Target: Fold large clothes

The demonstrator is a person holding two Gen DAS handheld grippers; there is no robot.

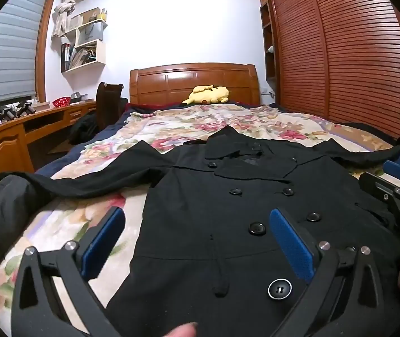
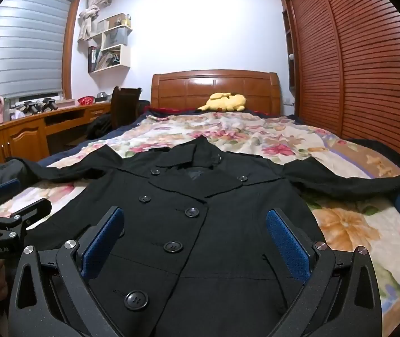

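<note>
While the black coat [image 2: 194,224] lies buttoned and flat across the near end of the bed [image 2: 354,224], sleeves stretched toward both side edges, the left gripper [image 1: 197,241] and right gripper [image 2: 194,238] hover spread and empty, so all folding seems left.

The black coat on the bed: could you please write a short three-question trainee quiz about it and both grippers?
1. True or false: the black coat lies front up, sleeves spread.
2. The right gripper is: A open, holding nothing; B shut on a sleeve; C shut on the collar.
3. What sits by the headboard?

Key: 1 true. 2 A; the left gripper is open too. 3 A yellow plush toy.
</note>
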